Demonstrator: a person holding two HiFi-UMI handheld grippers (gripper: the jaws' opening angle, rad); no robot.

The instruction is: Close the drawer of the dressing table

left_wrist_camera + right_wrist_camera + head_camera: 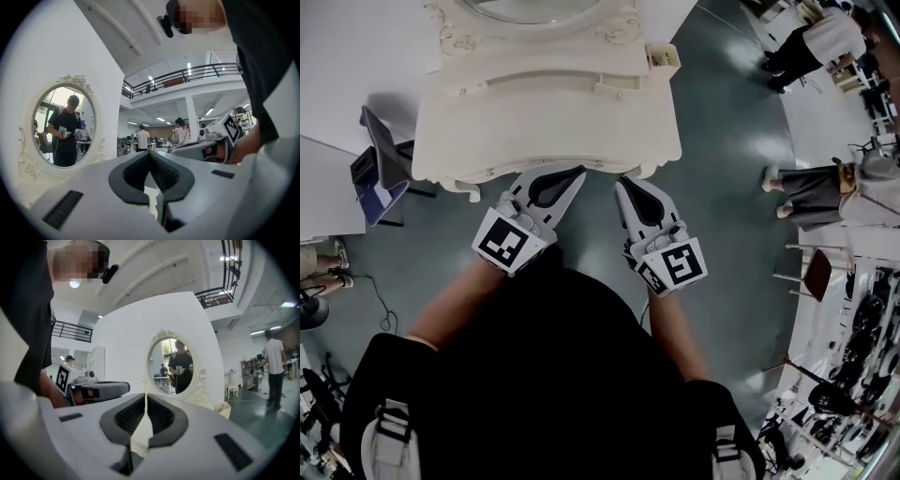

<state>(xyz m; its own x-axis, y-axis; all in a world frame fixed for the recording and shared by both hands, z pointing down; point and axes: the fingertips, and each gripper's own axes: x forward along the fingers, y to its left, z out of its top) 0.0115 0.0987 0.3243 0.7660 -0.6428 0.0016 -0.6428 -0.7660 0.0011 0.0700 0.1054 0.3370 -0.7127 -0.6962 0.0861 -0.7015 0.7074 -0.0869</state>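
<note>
The cream dressing table (546, 112) stands ahead of me in the head view, its oval mirror (539, 7) at the far side. Both grippers point level at its front edge (600, 165). My left gripper (579, 172) is shut and empty, with its tips right at that edge. The right gripper (622, 184), also shut and empty, sits just beside it with its tips close under the edge. I cannot tell the drawer apart from the table's front. The left gripper view has the shut jaws (150, 153) before the mirror (65, 126); the right gripper view has shut jaws (146, 395) too.
A dark stand with a folder (382, 161) is at the table's left, beside a white partition (356, 66). People (820, 187) stand on the grey floor to the right. Shelves and clutter (853, 366) fill the lower right.
</note>
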